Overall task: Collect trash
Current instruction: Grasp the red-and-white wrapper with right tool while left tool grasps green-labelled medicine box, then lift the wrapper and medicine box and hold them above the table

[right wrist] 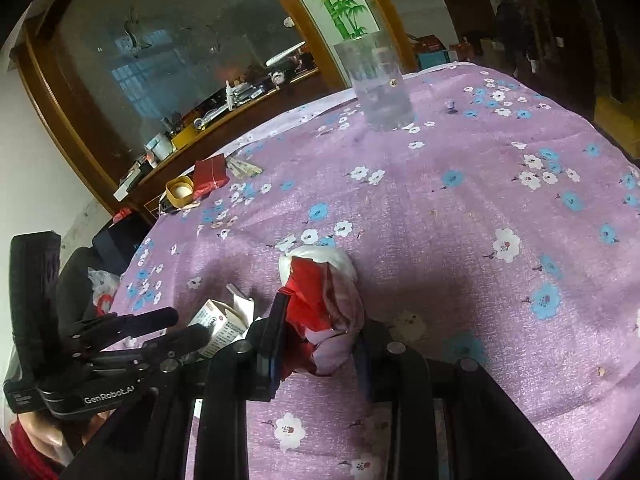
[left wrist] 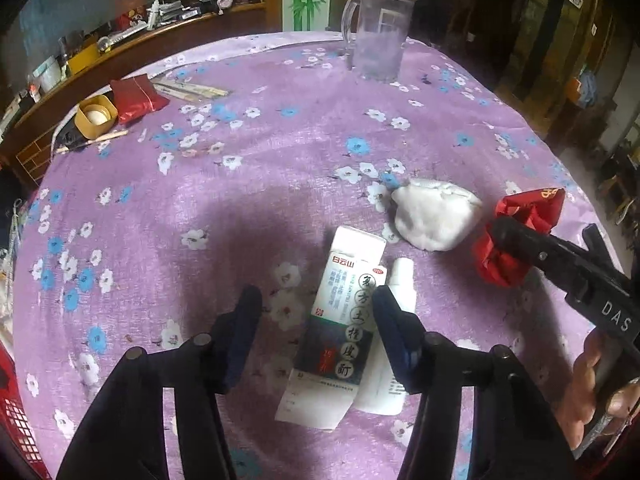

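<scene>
A white and green medicine box (left wrist: 340, 320) lies on the purple flowered tablecloth (left wrist: 240, 208), with a white tube (left wrist: 402, 280) along its right side. My left gripper (left wrist: 316, 320) is open around the box: its right finger sits between box and tube, and its left finger stands apart from the box. A white tissue wad (left wrist: 436, 216) lies just beyond. To the right, my right gripper (right wrist: 320, 320) is shut on a crumpled red wrapper (right wrist: 312, 300), with the tissue wad (right wrist: 320, 256) right behind it. The left wrist view also shows the right gripper (left wrist: 500, 232) clamping the red wrapper (left wrist: 528, 208).
A clear plastic mug (left wrist: 378, 36) stands at the table's far edge. At far left sit a yellow round container (left wrist: 96, 116), a red packet (left wrist: 136, 94) and paper-wrapped sticks (left wrist: 192, 90). A red basket (left wrist: 16, 420) is at lower left. A cluttered wooden shelf runs behind.
</scene>
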Demonstrator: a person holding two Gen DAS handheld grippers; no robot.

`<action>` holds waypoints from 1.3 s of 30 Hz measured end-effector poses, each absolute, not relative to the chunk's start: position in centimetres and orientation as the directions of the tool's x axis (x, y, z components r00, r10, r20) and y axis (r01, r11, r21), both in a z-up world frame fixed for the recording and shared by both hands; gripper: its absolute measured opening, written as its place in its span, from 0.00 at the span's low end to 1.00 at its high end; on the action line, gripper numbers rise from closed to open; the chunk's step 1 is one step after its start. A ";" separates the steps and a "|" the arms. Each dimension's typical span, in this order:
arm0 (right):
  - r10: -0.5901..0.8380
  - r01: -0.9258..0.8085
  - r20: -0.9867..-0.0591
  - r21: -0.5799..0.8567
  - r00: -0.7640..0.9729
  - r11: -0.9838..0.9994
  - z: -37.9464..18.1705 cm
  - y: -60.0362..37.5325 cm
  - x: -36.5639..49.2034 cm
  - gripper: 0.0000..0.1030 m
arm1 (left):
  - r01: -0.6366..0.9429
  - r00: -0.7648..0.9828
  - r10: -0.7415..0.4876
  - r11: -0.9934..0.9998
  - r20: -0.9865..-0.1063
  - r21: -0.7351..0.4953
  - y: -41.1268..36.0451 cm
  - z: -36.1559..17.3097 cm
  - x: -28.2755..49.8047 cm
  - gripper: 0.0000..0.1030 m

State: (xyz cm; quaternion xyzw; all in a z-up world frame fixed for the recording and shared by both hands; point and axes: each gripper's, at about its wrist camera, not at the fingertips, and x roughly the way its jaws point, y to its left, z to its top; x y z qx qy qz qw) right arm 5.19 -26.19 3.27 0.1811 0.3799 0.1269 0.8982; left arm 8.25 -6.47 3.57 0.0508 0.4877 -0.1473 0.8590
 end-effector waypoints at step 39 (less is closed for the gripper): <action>0.303 -0.287 -0.594 0.124 0.745 0.950 4.8 -19.6 2.4 0.31 | -0.024 0.822 0.057 0.998 -0.567 0.067 0.8 4.9 2.5 0.32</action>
